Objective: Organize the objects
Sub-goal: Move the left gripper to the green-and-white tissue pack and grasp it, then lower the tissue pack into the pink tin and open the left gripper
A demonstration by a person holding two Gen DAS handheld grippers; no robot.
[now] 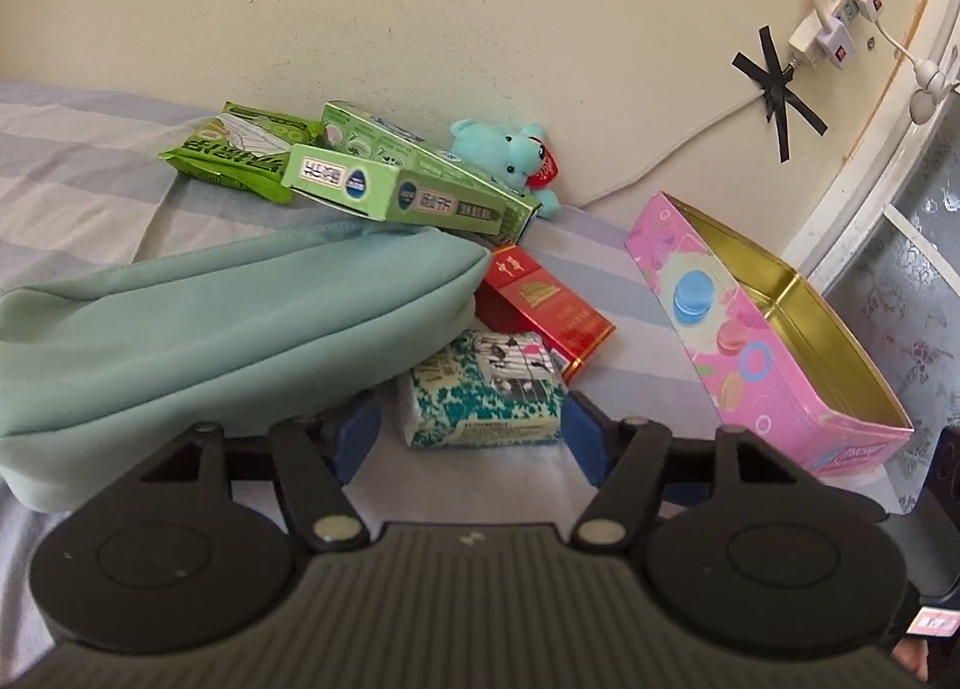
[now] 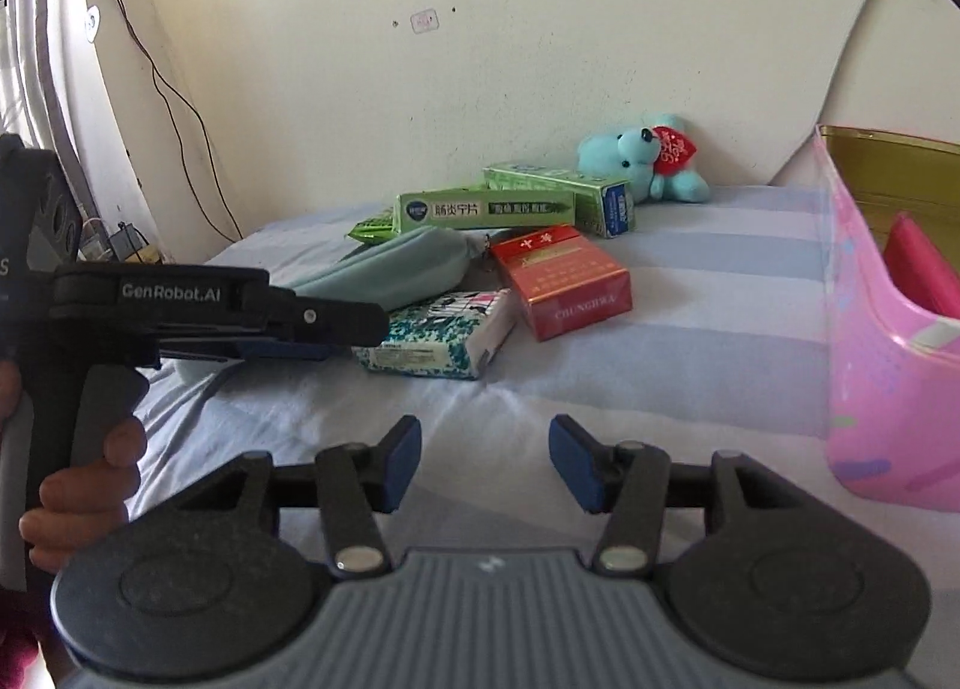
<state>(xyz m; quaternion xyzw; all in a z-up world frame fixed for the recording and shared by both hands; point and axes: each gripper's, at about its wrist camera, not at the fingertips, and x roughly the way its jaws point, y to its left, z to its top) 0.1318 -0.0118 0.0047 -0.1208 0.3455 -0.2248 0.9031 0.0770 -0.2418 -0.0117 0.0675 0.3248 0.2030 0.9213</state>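
A tissue pack (image 1: 486, 389) lies on the bed (image 1: 648, 389) between the left gripper's (image 1: 474, 437) parted fingers (image 1: 354, 437). A teal pouch (image 1: 228, 335) overlaps it at left. An open pink tin (image 1: 774, 323) stands right.

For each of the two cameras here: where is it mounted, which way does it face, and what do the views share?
Left wrist: on the left gripper, facing the wall over the teal pouch and patterned tissue pack; own open fingers show.
Right wrist: on the right gripper, facing the same wall; own open fingers, left gripper and hand show.
Shared: red box, teddy, pink tin.
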